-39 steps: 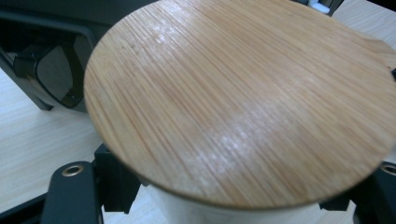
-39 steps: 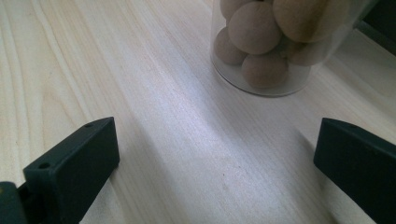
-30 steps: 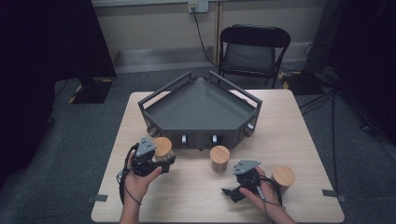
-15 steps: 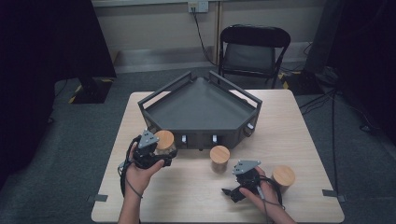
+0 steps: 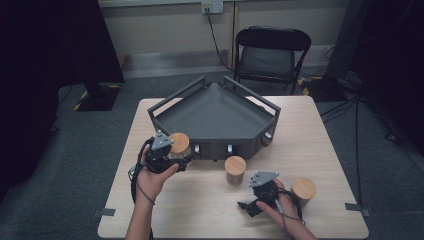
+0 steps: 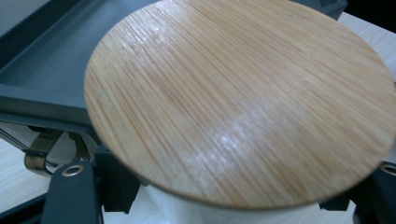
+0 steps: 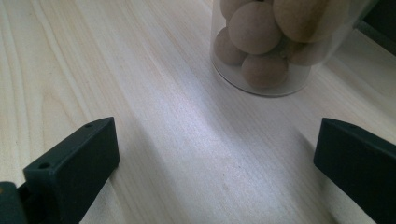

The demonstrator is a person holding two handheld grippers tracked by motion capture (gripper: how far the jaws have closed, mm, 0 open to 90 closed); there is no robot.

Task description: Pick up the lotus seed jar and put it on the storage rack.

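- The jar (image 5: 179, 147) sits in my left claw (image 5: 172, 159), held just off the tray's (image 5: 215, 112) front-left corner, at about 9 o'clock on the tabletop (image 5: 200, 205); whether its base is off the wood I cannot tell.
- In the left claw view the bamboo lid (image 6: 238, 98) spreads wide above clear, smooth walls, with my jaws pinching the body just under the lid, one at each side.
- I judge it rigid, slick and breakable: glass or hard plastic, so firm steady pressure, no squeezing hard, and keep it upright.
- The lid may only rest on top, so I would hold the body, not the lid.
- If filled like its neighbour, it carries moderate weight.
- My right claw (image 5: 257, 197) rests spread and empty at 5 o'clock, low over the wood.
- Ahead of it stands the middle jar (image 7: 280, 42), full of round brown balls; a third jar (image 5: 303, 191) stands at 4 o'clock, just beside my right hand.
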